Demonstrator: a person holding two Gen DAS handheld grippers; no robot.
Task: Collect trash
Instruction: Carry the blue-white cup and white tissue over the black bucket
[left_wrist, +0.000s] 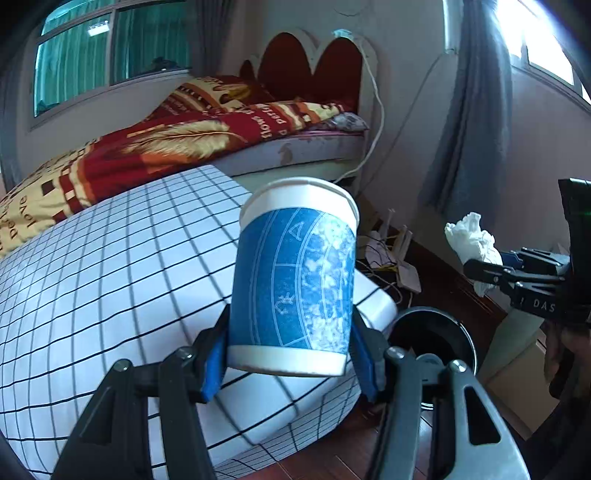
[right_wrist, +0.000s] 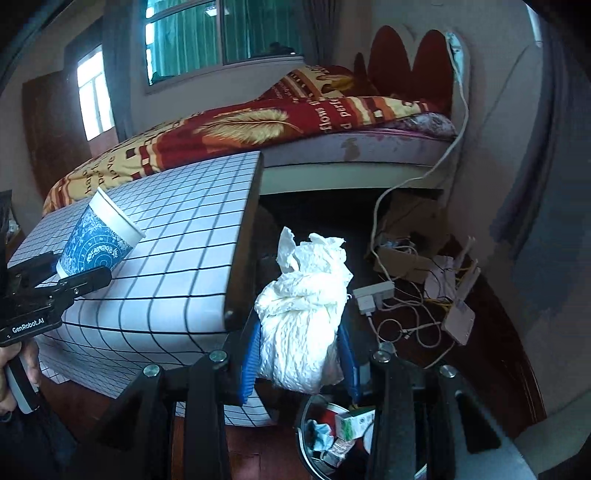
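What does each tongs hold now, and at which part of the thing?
The left tongs grip the blue paper cup by opposite sides near its base. The right tongs squeeze the crumpled white tissue wad at its lower half.

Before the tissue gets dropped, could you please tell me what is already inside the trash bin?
Inside the trash bin, a green-and-white carton, crumpled bluish paper and small wrappers show. The right gripper and its tissue wad cover the remainder, so how full it is stays unclear.
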